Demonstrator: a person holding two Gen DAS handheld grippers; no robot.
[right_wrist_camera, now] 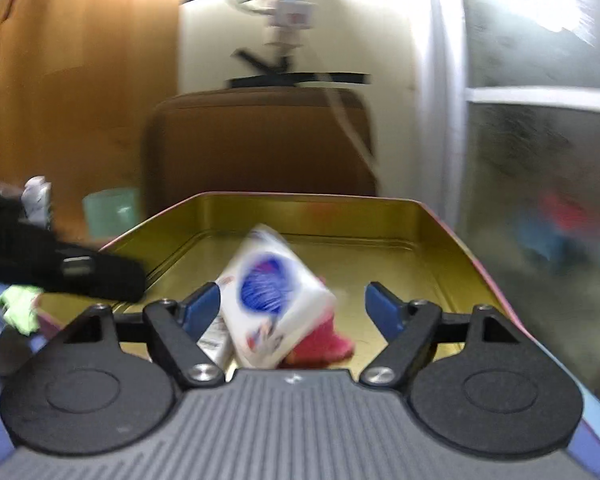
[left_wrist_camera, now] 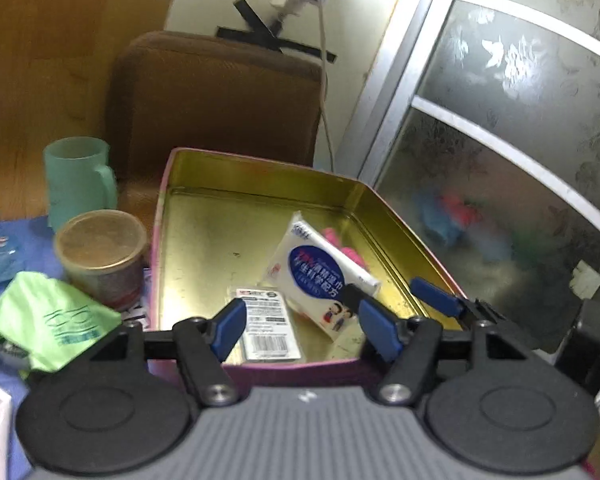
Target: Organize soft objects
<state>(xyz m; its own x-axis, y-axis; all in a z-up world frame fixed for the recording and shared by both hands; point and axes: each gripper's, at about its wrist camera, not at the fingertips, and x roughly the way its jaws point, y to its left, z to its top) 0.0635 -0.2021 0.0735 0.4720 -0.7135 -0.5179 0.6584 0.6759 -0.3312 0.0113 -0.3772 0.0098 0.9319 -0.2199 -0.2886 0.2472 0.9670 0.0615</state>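
Left to right: crumpled green plastic bag (left_wrist_camera: 46,322) on blue cloth; left gripper (left_wrist_camera: 302,326), jaws partly apart, empty, above the pink gold-lined metal tin (left_wrist_camera: 260,172); inside lie a barcoded white packet (left_wrist_camera: 266,326), a white-and-blue tissue pack (left_wrist_camera: 320,268) and a pink soft item (left_wrist_camera: 342,246); right gripper (right_wrist_camera: 294,306), wide, grips nothing.

Glossy gold metal tin (left_wrist_camera: 260,216), brown cloth chair (left_wrist_camera: 220,92)
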